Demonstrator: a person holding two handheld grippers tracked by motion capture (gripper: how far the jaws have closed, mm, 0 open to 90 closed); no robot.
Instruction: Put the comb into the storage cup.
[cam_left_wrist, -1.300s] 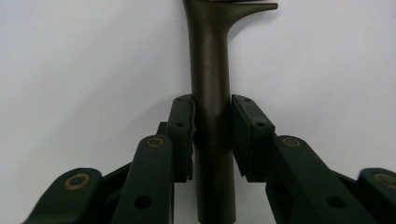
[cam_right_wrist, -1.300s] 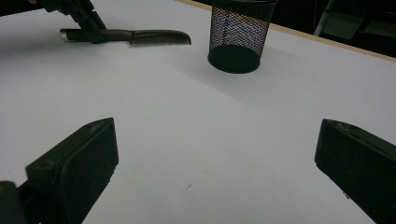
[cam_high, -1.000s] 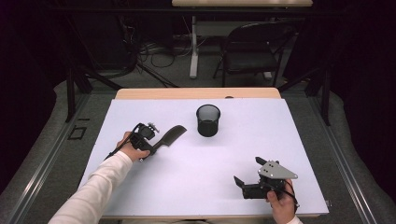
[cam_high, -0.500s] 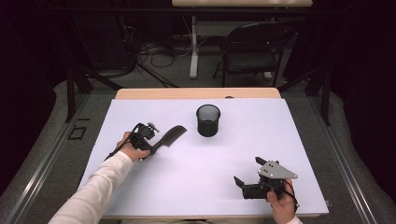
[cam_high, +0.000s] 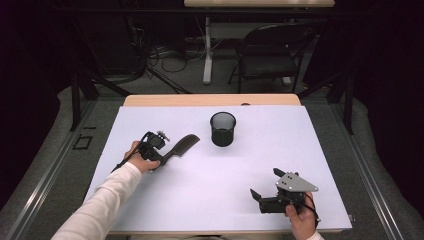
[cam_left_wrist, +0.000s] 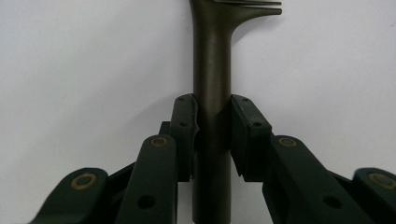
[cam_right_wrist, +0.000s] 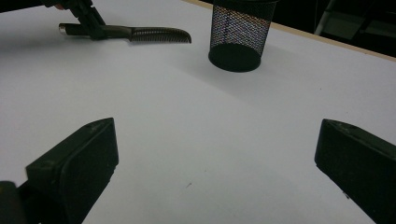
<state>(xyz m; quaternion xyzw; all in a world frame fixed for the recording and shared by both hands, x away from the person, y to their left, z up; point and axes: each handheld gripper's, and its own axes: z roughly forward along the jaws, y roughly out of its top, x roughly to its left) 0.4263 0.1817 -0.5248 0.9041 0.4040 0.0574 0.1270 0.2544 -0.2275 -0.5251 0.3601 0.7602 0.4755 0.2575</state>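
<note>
A dark comb (cam_high: 182, 146) lies on the white table sheet (cam_high: 200, 185), left of the middle, with its toothed end toward the black mesh cup (cam_high: 222, 128). My left gripper (cam_high: 161, 156) is shut on the comb's round handle (cam_left_wrist: 212, 93); both pads press its sides in the left gripper view. My right gripper (cam_high: 265, 185) rests near the table's front right, open, with bare sheet between its jaws (cam_right_wrist: 215, 154). In the right gripper view the comb (cam_right_wrist: 140, 32) and the mesh cup (cam_right_wrist: 238, 35) stand far off.
The mesh cup stands upright at the table's middle back. A black chair (cam_high: 272, 55) and a table leg (cam_high: 207, 50) stand on the floor beyond the far edge. Dark curtains close off both sides.
</note>
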